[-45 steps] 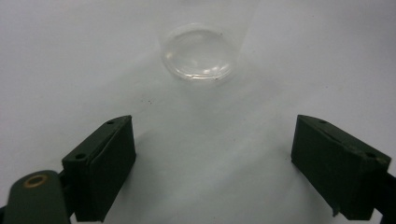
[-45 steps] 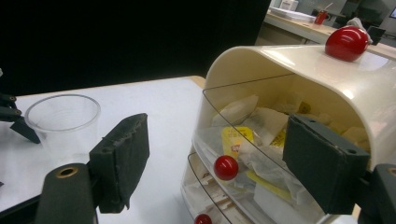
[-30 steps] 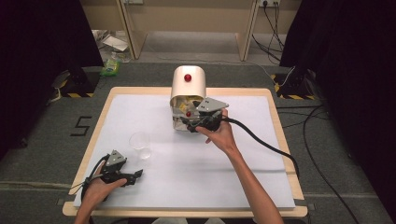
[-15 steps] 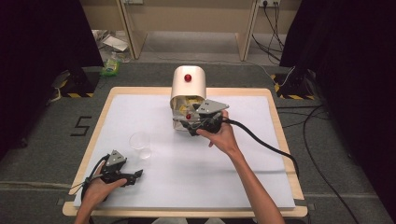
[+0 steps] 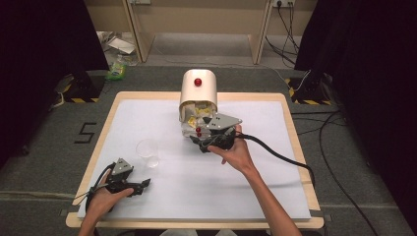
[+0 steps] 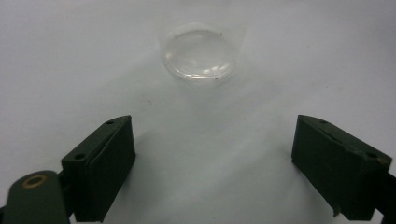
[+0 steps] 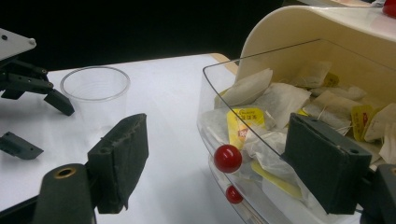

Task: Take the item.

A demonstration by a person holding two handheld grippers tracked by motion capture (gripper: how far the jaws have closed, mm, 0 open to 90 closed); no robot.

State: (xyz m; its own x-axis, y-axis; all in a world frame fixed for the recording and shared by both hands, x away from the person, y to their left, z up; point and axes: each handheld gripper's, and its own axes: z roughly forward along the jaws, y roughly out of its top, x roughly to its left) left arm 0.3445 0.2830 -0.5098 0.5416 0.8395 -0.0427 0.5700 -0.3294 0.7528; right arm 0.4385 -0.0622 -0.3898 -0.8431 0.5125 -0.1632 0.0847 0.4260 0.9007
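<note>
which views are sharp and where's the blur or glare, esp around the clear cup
High view: evenly lit and soft, the plastic cup faint against the white table cover. Left gripper view: hazy, the cup washed out, soft shadows under the left gripper's fingers. Right gripper view: crispest, tea bags clear, dark background, reflections on the clear dispenser lid.

Cup (image 5: 148,152) is clear thin plastic, tea box (image 5: 198,90) has a glossy cream shell with see-through lid, table (image 5: 290,125) edge looks like pale wood.
</note>
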